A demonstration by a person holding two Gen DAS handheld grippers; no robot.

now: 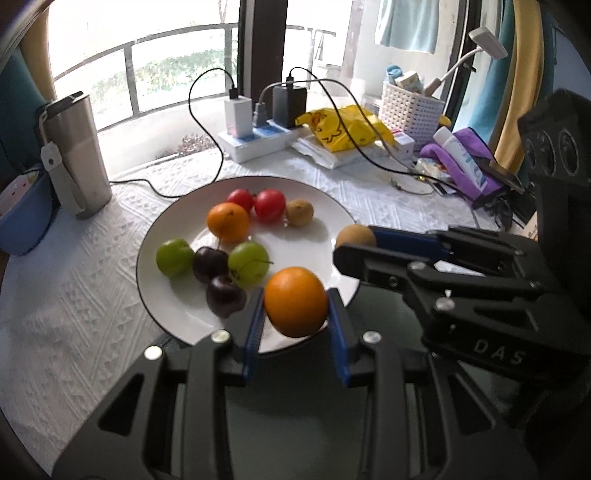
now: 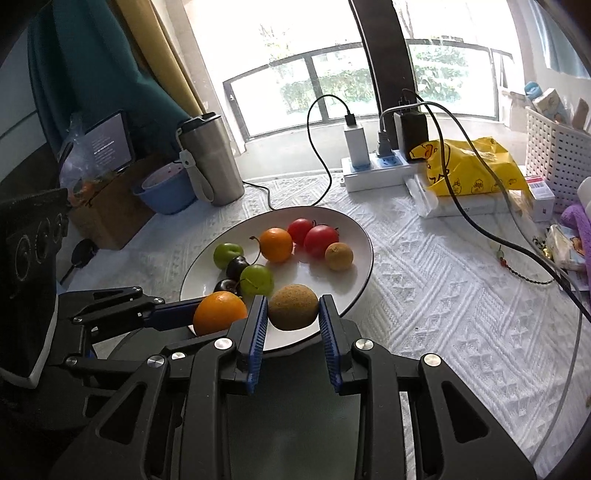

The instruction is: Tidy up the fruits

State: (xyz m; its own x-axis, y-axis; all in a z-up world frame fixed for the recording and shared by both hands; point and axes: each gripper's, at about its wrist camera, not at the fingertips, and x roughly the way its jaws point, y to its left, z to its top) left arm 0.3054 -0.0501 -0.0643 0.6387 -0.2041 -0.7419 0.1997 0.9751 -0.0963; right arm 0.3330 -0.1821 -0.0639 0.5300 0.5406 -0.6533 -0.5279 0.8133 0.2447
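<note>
With the left gripper (image 1: 295,306) clamped on an orange (image 1: 296,301) and the right gripper (image 2: 293,314) on a brown fruit (image 2: 293,307), both over the plate's (image 1: 166,302) near rim, a careless release could roll either off.

Bench (image 2: 424,266) covered with a white textured cloth, patterned in diamonds. Behind it, a large window (image 2: 332,44) with a dark railing (image 2: 314,66); strong daylight enters and greenery shows outside. A dark vertical post (image 2: 384,51) divides the glazing. Teal curtain (image 2: 92,62) and yellow curtain (image 2: 159,48) hang at the left of the window. A light blue cloth (image 1: 410,22) hangs at upper right in the left wrist view. Lighting is natural; the window area is overexposed.
</note>
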